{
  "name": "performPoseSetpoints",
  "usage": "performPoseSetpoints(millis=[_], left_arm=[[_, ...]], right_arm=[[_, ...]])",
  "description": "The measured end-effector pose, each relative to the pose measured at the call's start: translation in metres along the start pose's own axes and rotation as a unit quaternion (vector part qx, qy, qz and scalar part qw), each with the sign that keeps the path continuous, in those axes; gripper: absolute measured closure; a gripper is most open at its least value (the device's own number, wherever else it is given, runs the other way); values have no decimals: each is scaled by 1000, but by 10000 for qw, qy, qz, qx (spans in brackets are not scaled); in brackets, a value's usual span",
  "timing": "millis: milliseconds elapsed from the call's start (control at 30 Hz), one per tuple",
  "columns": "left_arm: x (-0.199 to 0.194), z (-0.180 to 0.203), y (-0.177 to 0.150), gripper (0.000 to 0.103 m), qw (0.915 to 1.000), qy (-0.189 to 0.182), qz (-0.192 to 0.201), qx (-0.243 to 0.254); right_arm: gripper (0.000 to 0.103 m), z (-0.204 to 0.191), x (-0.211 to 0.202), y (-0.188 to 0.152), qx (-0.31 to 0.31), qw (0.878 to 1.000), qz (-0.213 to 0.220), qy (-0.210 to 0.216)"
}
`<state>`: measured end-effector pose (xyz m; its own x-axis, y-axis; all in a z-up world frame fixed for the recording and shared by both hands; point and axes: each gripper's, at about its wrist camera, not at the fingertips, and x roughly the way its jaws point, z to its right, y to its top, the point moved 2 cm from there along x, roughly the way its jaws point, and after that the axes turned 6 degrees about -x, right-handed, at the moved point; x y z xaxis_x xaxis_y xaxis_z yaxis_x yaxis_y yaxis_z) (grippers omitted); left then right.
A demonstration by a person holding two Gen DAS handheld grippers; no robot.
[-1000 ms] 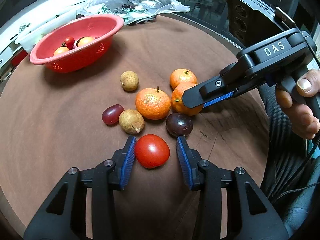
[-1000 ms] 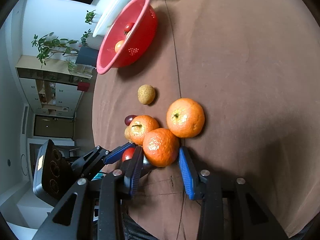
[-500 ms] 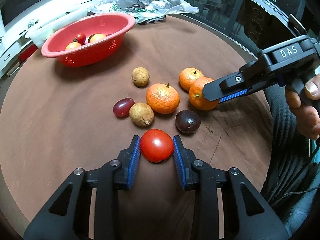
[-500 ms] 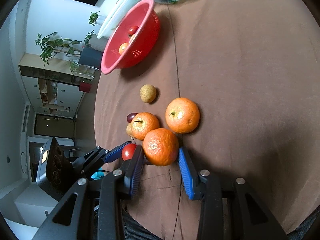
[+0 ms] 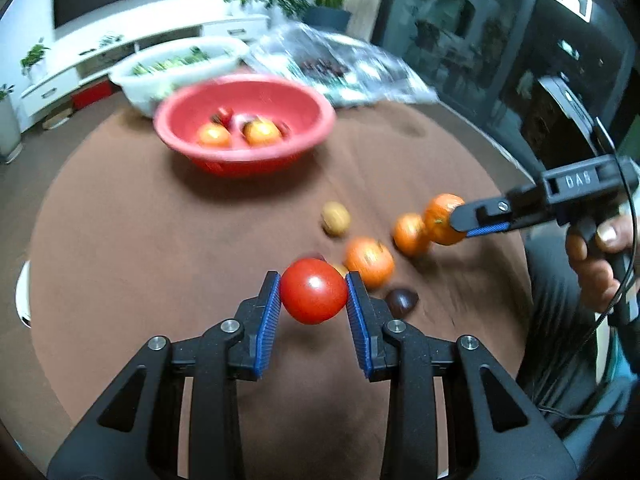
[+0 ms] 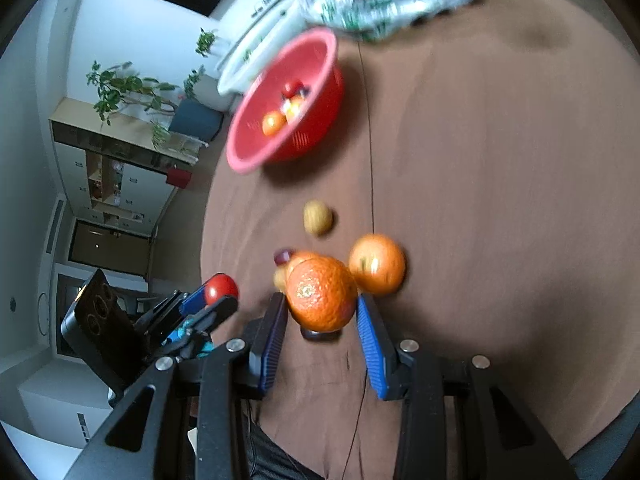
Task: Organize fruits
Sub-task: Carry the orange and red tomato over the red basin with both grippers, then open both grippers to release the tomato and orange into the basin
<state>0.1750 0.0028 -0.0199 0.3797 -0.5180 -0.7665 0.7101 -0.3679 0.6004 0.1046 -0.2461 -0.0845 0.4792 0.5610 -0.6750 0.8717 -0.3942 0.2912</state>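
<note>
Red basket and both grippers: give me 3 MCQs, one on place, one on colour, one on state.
1. Where is the red basket relative to the loose fruit on the table?
A. Farther from the grippers than the fruit
B. Between the grippers and the fruit
C. On the floor

2. What colour is the fruit in the left gripper?
A. Purple
B. Red
C. Green

3. What is the state of the right gripper?
A. Open and empty
B. Lying on the table
C. Shut on an orange

Answers:
1 A: in the left wrist view the basket sits beyond the scattered fruit.
2 B: a red tomato sits between its blue pads, clear of the cloth.
3 C: the orange is clamped between its pads, with its shadow on the cloth below.
</note>
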Motion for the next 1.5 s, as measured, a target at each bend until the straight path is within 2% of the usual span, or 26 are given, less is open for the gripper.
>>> performPoseSetpoints(millis=[133,300,400,533,733,867,967,1067,1133,1167,1267,1367,1500], left_arm=[[-12,-16,36,72,9992,103,337,-187],[-8,-31,83,72,9973,311,582,-307],[4,-35,110,72,9967,472,600,-290],[39,-32,137,72,9954,812,485,-181],[88,-34,140,72,9944,996,306,-174],[107,-39,140,72,9937,1083,243,-171],[119,-46,142,72,9930,1130,214,-257],[130,-51,140,72,9923,1199,120,-282],[136,-53,138,63,9918,1232,153,-303],[137,-54,138,51,9916,1238,166,-335],[137,-54,139,37,9906,1304,236,-345],[134,-55,140,36,9903,1304,290,-392],[122,-55,140,23,9887,1369,442,-432]], right_arm=[[64,-10,-20,31,-257,9991,324,-68],[64,-39,-34,77,-779,9940,730,-221],[64,-54,-27,108,-1045,9912,786,-224],[64,-67,10,149,-1418,9858,690,-571],[64,-49,73,181,-1401,9851,234,-974],[64,-40,96,188,-1467,9812,115,-1251],[64,-32,108,191,-1471,9811,44,-1253],[64,-35,112,191,-1677,9758,13,-1404],[64,-37,115,191,-1748,9734,-8,-1480],[64,-37,116,191,-1762,9730,-11,-1488],[63,-38,117,191,-1790,9718,14,-1536],[63,-39,117,191,-1813,9710,19,-1560],[61,-41,115,190,-1805,9711,26,-1563]])
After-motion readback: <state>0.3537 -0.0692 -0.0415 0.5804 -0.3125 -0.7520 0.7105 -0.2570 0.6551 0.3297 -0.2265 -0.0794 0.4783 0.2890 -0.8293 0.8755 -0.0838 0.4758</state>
